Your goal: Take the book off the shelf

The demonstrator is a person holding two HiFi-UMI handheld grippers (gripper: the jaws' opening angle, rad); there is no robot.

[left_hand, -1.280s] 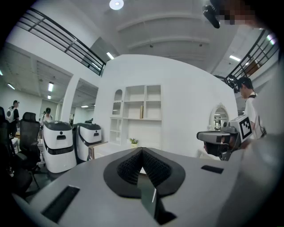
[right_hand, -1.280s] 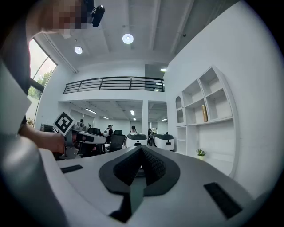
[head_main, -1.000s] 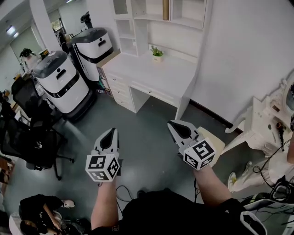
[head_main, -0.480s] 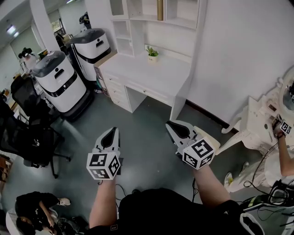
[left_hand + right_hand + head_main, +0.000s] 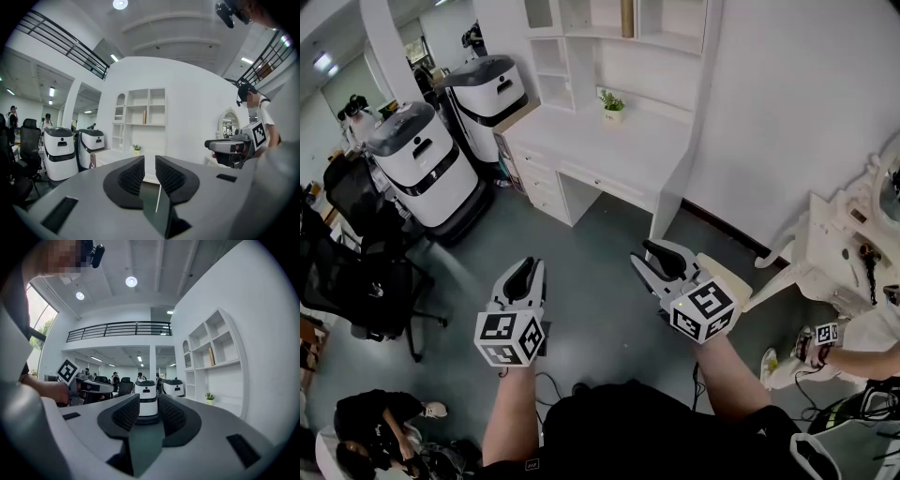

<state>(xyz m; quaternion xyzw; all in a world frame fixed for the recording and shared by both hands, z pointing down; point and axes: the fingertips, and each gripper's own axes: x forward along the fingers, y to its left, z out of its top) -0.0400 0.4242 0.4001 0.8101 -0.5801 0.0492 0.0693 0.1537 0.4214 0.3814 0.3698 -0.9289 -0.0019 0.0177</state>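
The book [image 5: 627, 19] is a slim tan volume that stands upright on the white shelf unit [image 5: 675, 42] above the desk, far ahead of me. It also shows in the left gripper view [image 5: 144, 116] and the right gripper view [image 5: 212, 356]. My left gripper [image 5: 525, 270] hovers over the grey floor, its jaws opening with a narrow gap and nothing between them [image 5: 150, 161]. My right gripper [image 5: 643, 255] floats beside it, jaws opening a little wider, also empty [image 5: 148, 401]. Both are well short of the shelf.
A white desk [image 5: 619, 141] with a small potted plant [image 5: 613, 103] stands under the shelf. Two white-and-black machines [image 5: 417, 159] [image 5: 492, 89] stand at the left, a black office chair [image 5: 356, 291] nearer. A white dresser [image 5: 844, 234] and another person's arm [image 5: 853, 352] are at the right.
Both pairs of jaws have parted from shut. My right gripper has shifted slightly left. The other person's hand at the right has dropped lower.
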